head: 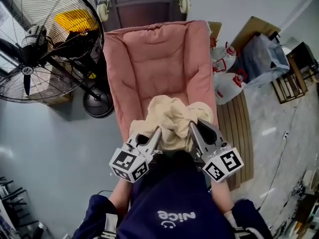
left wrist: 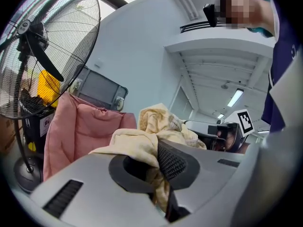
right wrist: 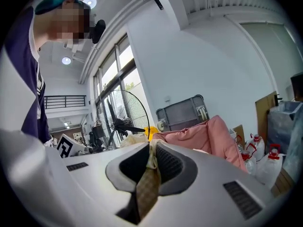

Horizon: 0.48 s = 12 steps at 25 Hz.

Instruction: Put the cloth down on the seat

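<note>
Two claws, one cloth, one seat, and sundry items round the seat.

1. Seat point(head: 154, 59): pink and padded with raised sides, running lengthwise away from the person.
2. Cloth point(head: 172, 119): cream-yellow, crumpled in a heap over the near end of the seat, between the two claws. Whether its underside touched the cushion could not be told.
3. Left claw point(head: 156, 132): at the near-left corner of the seat. Its jaws were closed on a fold of the cloth, which was pinched between the ribbed pads and hung below them.
4. Right claw point(head: 194, 127): at the near-right corner of the seat. Its jaws were closed on a thin edge of the cloth, and a strip of it trailed down between the pads.
5. Fan point(head: 45, 44): large and wire-caged on a round base, standing left of the seat.
6. Cart point(head: 142, 1): grey metal on pale wheels, just beyond the far end of the seat.
7. Jugs point(head: 228, 86): clear plastic with red caps, clustered right of the seat.
8. Slatted board point(head: 238, 128): wooden, on the floor right of the seat's near end.
9. Bag point(head: 264, 59): clear plastic, further right of the seat, past the jugs.
</note>
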Tool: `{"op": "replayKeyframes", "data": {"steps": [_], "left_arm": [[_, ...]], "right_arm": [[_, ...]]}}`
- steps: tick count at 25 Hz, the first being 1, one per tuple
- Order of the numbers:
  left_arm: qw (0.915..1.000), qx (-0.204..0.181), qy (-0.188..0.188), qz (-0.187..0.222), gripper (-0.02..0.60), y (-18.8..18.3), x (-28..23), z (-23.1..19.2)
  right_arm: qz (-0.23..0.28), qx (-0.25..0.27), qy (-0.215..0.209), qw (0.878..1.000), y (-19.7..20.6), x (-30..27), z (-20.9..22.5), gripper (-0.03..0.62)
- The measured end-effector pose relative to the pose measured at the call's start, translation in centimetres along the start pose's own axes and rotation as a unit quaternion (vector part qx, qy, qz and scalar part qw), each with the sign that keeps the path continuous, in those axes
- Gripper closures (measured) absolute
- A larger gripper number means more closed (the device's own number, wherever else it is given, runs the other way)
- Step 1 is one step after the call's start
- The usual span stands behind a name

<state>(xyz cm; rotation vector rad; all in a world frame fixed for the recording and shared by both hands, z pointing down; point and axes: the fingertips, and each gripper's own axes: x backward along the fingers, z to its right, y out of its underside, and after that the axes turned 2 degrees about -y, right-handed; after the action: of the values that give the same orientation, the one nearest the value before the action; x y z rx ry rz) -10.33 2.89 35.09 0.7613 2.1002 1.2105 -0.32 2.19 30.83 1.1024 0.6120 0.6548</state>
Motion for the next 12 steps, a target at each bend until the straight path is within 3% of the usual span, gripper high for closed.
{"op": "replayKeyframes", "data": {"steps": [4,12], "left_arm": [[1.0000,0.001,0.001,-0.007,0.532,0.7,-0.6,-0.5],[0.9991,0.026,-0.032,-0.007,0.532,0.5,-1.1,-3.0]], "right_arm": [[-0.011,-0.006,0.000,1.000,0.9,-0.2,0.7,0.526],[-0.045,-0.006,-0.025,0.999,1.5,-3.4,1.4,0.526]]}}
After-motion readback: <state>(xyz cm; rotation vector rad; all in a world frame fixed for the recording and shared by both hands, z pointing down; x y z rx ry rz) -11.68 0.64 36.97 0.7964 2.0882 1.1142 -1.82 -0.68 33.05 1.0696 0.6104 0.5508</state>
